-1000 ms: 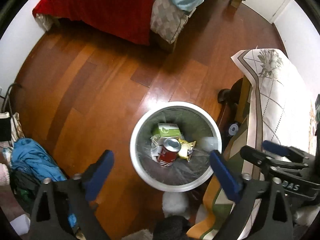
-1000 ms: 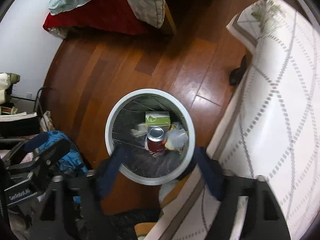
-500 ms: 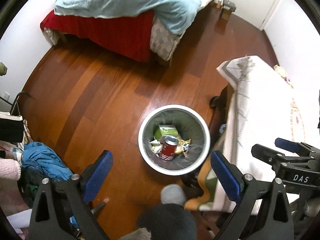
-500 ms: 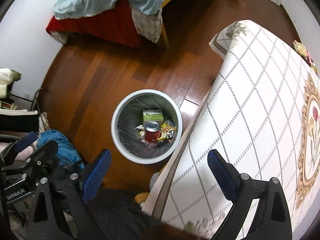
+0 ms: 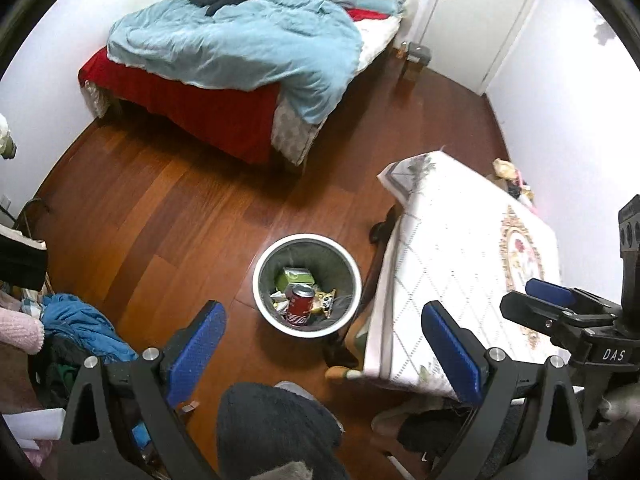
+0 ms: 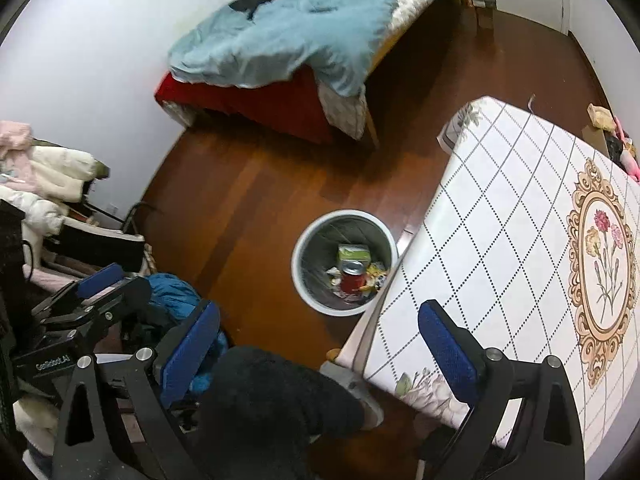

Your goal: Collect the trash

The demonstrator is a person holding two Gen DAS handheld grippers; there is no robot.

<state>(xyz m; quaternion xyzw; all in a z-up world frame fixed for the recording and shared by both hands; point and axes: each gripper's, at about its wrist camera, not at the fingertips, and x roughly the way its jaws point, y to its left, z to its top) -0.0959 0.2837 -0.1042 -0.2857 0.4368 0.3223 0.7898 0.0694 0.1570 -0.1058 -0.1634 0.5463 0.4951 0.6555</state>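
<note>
Left wrist view: we look down past the left gripper (image 5: 322,350), blue pads spread wide with nothing between them. Below, on the wooden floor (image 5: 168,216), stands the white trash bin (image 5: 264,264), just beside the corner of the table (image 5: 444,240) with its patterned cloth. Inside the bin we make out a red soda can (image 5: 301,309) lying on crumpled wrappers (image 5: 326,300), a green carton (image 5: 294,278) behind it. This view alone shows the right gripper from outside, at the right edge, and the whole bed (image 5: 240,56) with its light blue duvet.

Right wrist view: the right gripper (image 6: 320,348) has its jaws opening, already far apart, nothing between the pads. The bin (image 6: 298,268) sits partly tucked behind the table edge (image 6: 492,208); can (image 6: 353,278) upright-ish, silver top towards us. Only here do we see the cloth's flower medallion (image 6: 602,264) in full, the clothes heap (image 6: 44,176) at left, and the left gripper (image 6: 92,296) from the side.
</note>
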